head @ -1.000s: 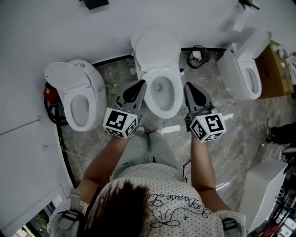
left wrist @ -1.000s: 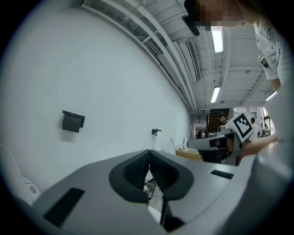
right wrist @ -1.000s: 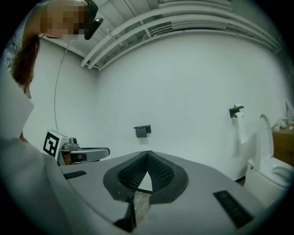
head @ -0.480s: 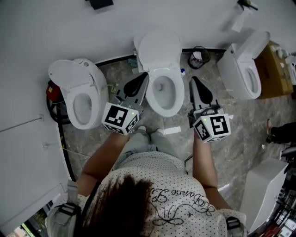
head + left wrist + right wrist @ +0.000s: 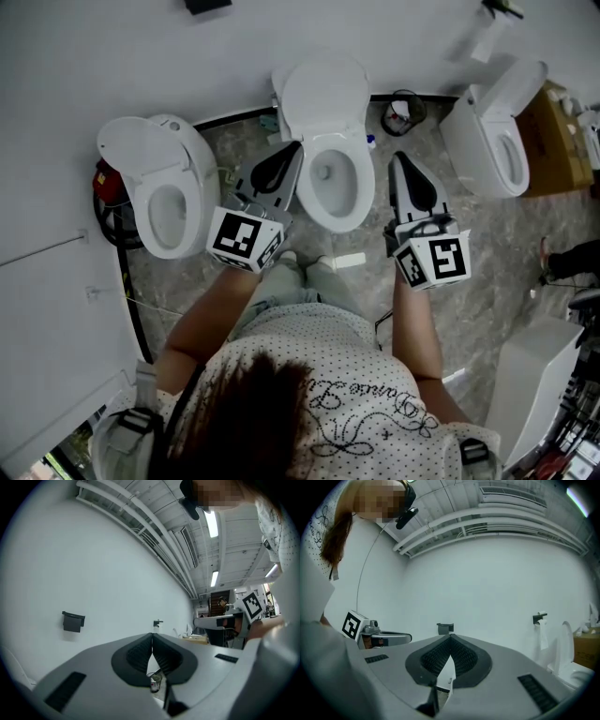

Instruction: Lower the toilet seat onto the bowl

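The middle toilet [image 5: 330,217] stands against the wall straight ahead in the head view. Its raised lid [image 5: 323,97] leans back on the wall; whether the seat is up with it I cannot tell. The bowl opening [image 5: 334,181] shows below. My left gripper [image 5: 291,152] hangs shut and empty beside the bowl's left rim, apart from it. My right gripper [image 5: 399,161] is shut and empty to the right of the bowl. The left gripper [image 5: 152,637] and the right gripper [image 5: 450,638] both point at the bare white wall, pads pressed together.
A second toilet [image 5: 155,192] with its lid up stands to the left, a third toilet [image 5: 497,141] to the right. A small waste bin [image 5: 401,114] sits between the middle and right toilets. A black wall holder [image 5: 73,621] and a paper roll holder [image 5: 540,619] hang on the wall.
Both grippers have edged slightly forward alongside the bowl. Their jaws stay shut and nothing was touched.
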`<state>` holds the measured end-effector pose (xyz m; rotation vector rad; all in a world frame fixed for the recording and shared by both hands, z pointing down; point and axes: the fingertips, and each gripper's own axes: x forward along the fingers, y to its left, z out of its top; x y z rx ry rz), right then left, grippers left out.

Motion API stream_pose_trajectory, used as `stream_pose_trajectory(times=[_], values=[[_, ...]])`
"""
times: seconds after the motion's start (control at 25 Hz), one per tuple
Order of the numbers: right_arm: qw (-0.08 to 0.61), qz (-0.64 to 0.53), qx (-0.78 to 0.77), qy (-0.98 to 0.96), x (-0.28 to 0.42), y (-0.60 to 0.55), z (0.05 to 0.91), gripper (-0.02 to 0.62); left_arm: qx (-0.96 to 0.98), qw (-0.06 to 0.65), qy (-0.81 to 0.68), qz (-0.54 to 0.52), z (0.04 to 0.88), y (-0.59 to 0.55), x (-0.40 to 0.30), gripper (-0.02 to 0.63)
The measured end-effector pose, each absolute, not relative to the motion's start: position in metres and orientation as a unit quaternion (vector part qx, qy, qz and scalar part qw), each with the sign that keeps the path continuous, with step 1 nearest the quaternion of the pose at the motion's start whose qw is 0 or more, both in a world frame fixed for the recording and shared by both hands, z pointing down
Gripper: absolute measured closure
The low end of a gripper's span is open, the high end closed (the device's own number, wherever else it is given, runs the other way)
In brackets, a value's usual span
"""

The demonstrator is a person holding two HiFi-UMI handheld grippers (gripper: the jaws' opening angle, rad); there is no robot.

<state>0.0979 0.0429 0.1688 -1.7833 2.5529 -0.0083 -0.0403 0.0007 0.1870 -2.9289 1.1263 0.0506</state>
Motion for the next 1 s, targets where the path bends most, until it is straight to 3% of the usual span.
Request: stream_pose_trajectory(times=[1.0], values=[[0.012, 0.006, -0.591, 0.807, 0.106, 0.048, 0.169, 0.584, -0.932, 0.002, 0.361, 0.014, 0.189, -0.001, -0.043, 0.601]])
